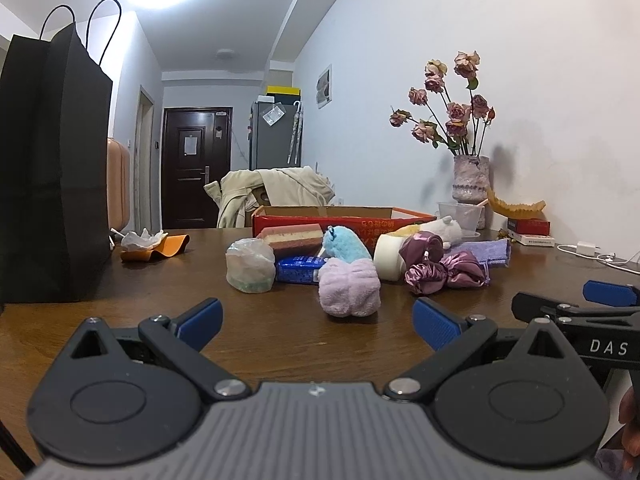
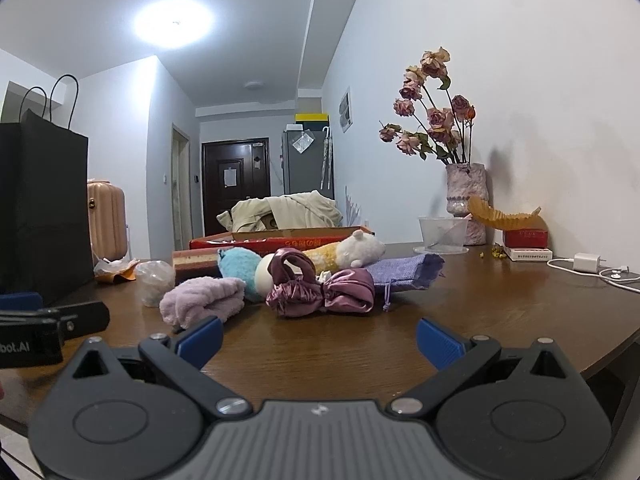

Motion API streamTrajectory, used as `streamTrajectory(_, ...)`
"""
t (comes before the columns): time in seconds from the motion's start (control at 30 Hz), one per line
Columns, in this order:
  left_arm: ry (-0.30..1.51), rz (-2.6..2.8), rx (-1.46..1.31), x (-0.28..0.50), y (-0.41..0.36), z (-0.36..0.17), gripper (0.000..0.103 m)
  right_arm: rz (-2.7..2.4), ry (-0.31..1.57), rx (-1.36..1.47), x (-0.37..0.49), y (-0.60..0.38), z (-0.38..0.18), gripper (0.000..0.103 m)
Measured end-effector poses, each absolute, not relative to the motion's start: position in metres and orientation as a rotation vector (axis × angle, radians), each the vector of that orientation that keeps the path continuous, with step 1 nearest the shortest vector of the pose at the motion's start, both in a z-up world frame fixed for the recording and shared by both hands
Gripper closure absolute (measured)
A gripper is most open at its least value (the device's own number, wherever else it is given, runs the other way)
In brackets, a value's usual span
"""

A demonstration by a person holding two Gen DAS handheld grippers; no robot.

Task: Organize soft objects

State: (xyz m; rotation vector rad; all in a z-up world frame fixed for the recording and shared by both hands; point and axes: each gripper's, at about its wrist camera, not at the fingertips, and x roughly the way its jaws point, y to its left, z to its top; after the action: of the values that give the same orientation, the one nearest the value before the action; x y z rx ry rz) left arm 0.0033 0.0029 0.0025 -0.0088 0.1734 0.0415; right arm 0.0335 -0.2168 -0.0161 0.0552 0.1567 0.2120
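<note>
A heap of soft things lies mid-table in front of a red cardboard box [image 1: 360, 220] [image 2: 272, 242]. Nearest is a lilac rolled towel [image 1: 349, 287] [image 2: 204, 300]. Behind it sit a blue plush [image 1: 345, 243] [image 2: 239, 266], a striped sponge [image 1: 291, 236], a blue tissue pack [image 1: 298, 269], a bagged roll [image 1: 251, 265], a cream foam roll [image 1: 390, 255], a purple satin cloth [image 1: 436, 268] [image 2: 320, 288], a white-and-yellow plush [image 2: 352, 251] and a lavender pouch [image 1: 486, 251] [image 2: 404, 270]. My left gripper [image 1: 318, 322] is open, short of the towel. My right gripper [image 2: 319, 340] is open before the satin cloth.
A tall black paper bag [image 1: 52, 168] [image 2: 40, 208] stands at the table's left. An orange wrapper with tissue [image 1: 154, 246] lies beside it. A vase of dried roses [image 1: 470, 178] [image 2: 466, 200], a plastic cup [image 2: 443, 232], small boxes and a white charger [image 2: 587, 262] line the right wall.
</note>
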Motion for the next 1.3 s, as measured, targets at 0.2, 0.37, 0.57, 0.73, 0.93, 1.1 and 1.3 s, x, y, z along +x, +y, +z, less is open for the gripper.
streamTrajectory(0.2,0.176,0.042,-0.005,0.003,0.001,0.003,0.000,0.213,0.154,0.050,0.033,-0.216,-0.016,0.000)
streamTrajectory(0.37,0.183,0.041,-0.006,0.005,0.001,0.002,0.000,0.213,0.159,0.048,0.034,-0.216,-0.016,0.000)
streamTrajectory(0.57,0.190,0.044,-0.012,0.007,0.003,0.000,0.000,0.211,0.165,0.047,0.037,-0.215,-0.018,0.000)
streamTrajectory(0.73,0.192,0.045,-0.008,0.007,0.003,-0.001,0.000,0.212,0.167,0.047,0.039,-0.214,-0.018,0.000)
streamTrajectory(0.93,0.191,0.042,-0.008,0.006,0.002,-0.002,0.000,0.206,0.168,0.047,0.041,-0.214,-0.018,0.000)
streamTrajectory(1.1,0.202,0.038,0.000,0.010,0.001,-0.003,0.000,0.203,0.174,0.049,0.044,-0.215,-0.019,0.000)
streamTrajectory(1.3,0.212,0.037,-0.001,0.013,0.000,-0.003,0.000,0.193,0.182,0.050,0.046,-0.215,-0.020,0.000)
